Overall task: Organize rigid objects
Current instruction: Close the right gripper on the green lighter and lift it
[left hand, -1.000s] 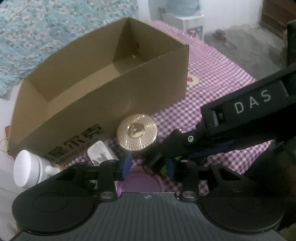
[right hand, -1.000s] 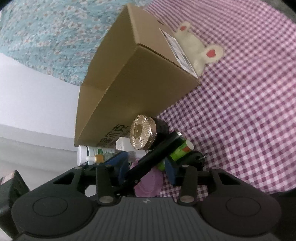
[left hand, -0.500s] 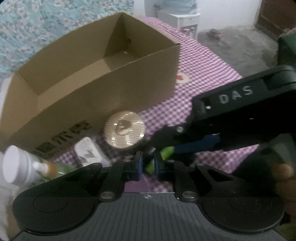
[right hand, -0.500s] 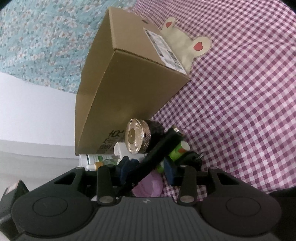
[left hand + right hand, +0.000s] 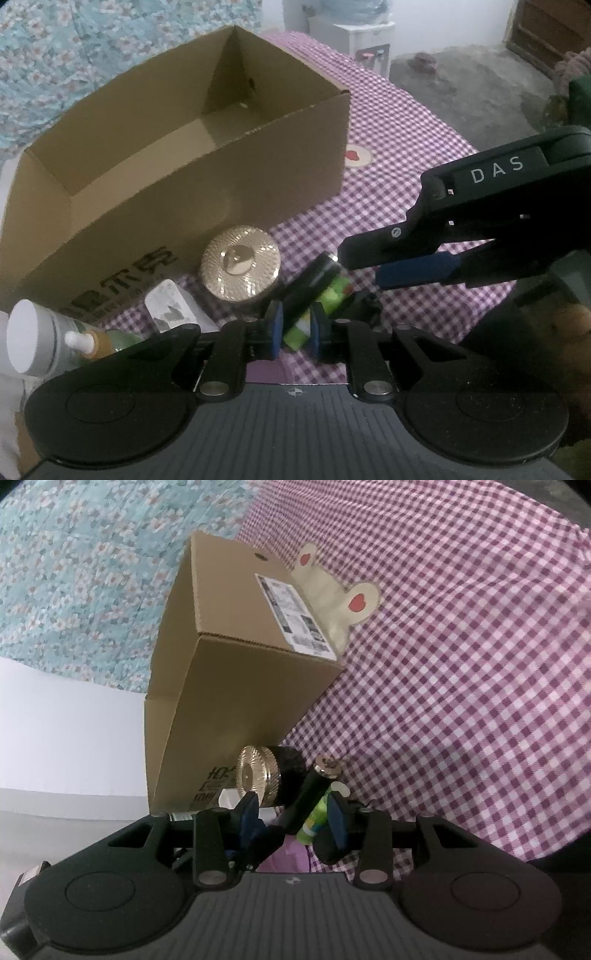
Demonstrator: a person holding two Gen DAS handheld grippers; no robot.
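The cardboard box (image 5: 177, 155) stands open on the checked tablecloth (image 5: 399, 147), and the part of its inside that shows is empty. Just in front of the box are a black jar with a gold lid (image 5: 239, 264), a small white box (image 5: 173, 310) and a white bottle (image 5: 33, 339), which is partly cut off. The left gripper (image 5: 293, 325) is clenched on a dark tube with a green label (image 5: 314, 291), in front of the box beside the jar. Only the right wrist view shows the shipping label (image 5: 293, 616) on the box's end. The right gripper (image 5: 291, 812) is half open, its pads around the tube but not pressing it.
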